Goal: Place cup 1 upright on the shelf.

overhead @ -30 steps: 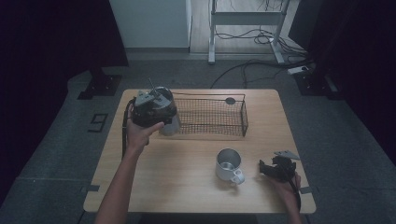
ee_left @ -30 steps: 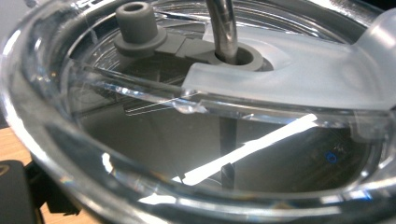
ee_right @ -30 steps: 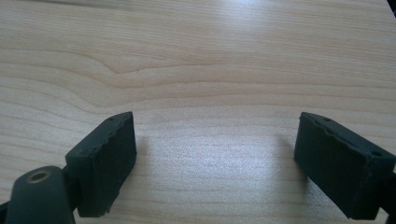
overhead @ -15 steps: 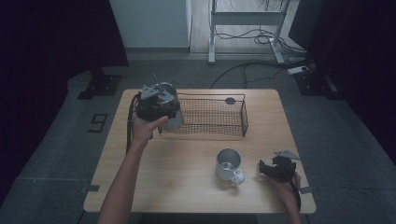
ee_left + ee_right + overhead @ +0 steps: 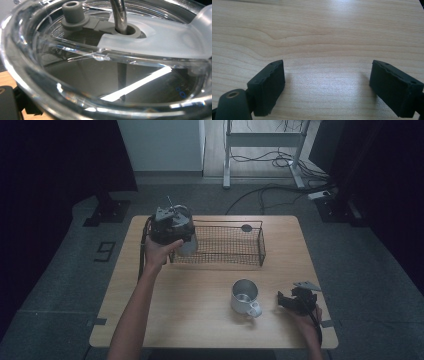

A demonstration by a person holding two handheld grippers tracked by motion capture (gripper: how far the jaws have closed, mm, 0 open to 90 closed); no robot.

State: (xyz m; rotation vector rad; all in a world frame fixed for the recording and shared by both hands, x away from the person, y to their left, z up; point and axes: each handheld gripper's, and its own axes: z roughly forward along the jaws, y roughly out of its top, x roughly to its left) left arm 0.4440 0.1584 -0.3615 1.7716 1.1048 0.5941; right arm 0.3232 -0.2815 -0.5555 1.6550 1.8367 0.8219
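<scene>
Left gripper (image 5: 176, 236) pinching a lidded tumbler (image 5: 187, 243), upright, at the basket's (image 5: 261, 251) left end. Basket lying just right of it, long axis sideways. Right gripper (image 5: 290, 301) spread, empty, on the table beside the mug (image 5: 245, 296).

Left gripper (image 5: 172, 227) jaws hidden behind the clear lidded tumbler (image 5: 105, 62) by the wire basket (image 5: 225, 245), grip unreadable, tumbler rim cut off on every side, straw (image 5: 119, 15) cut at the top, dark disc (image 5: 246, 227) on basket's far edge too small to identify
</scene>
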